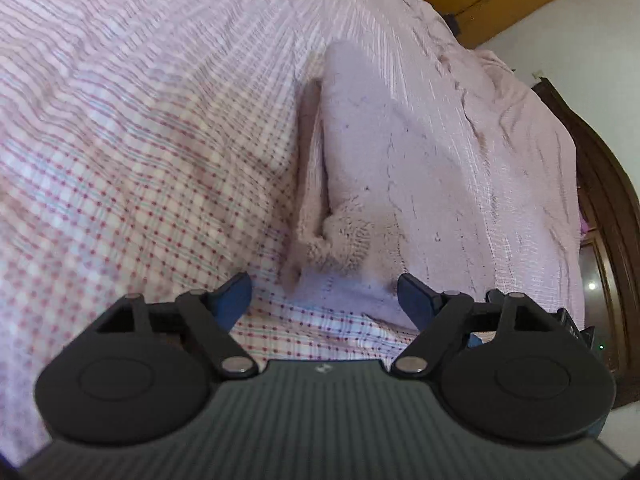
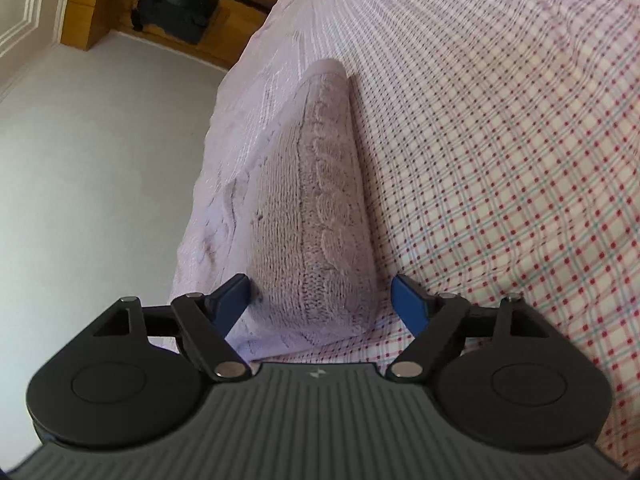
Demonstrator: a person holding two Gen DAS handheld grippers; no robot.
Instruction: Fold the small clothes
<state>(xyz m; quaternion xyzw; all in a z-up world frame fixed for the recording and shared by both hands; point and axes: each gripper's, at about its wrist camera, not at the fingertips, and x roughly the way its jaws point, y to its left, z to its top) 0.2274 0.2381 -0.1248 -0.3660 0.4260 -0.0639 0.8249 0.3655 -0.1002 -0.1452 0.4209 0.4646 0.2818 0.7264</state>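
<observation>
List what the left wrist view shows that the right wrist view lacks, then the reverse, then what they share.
Only the left wrist view: a dark wooden bed frame at the right edge and the knit's layered, fuzzy near edge. Only the right wrist view: bare floor, a wooden shelf holding a dark bag, and the knit's cable pattern. Both: the pink knit lying on the checked sheet, with the left gripper and right gripper each open at its near end, gripping nothing.
</observation>
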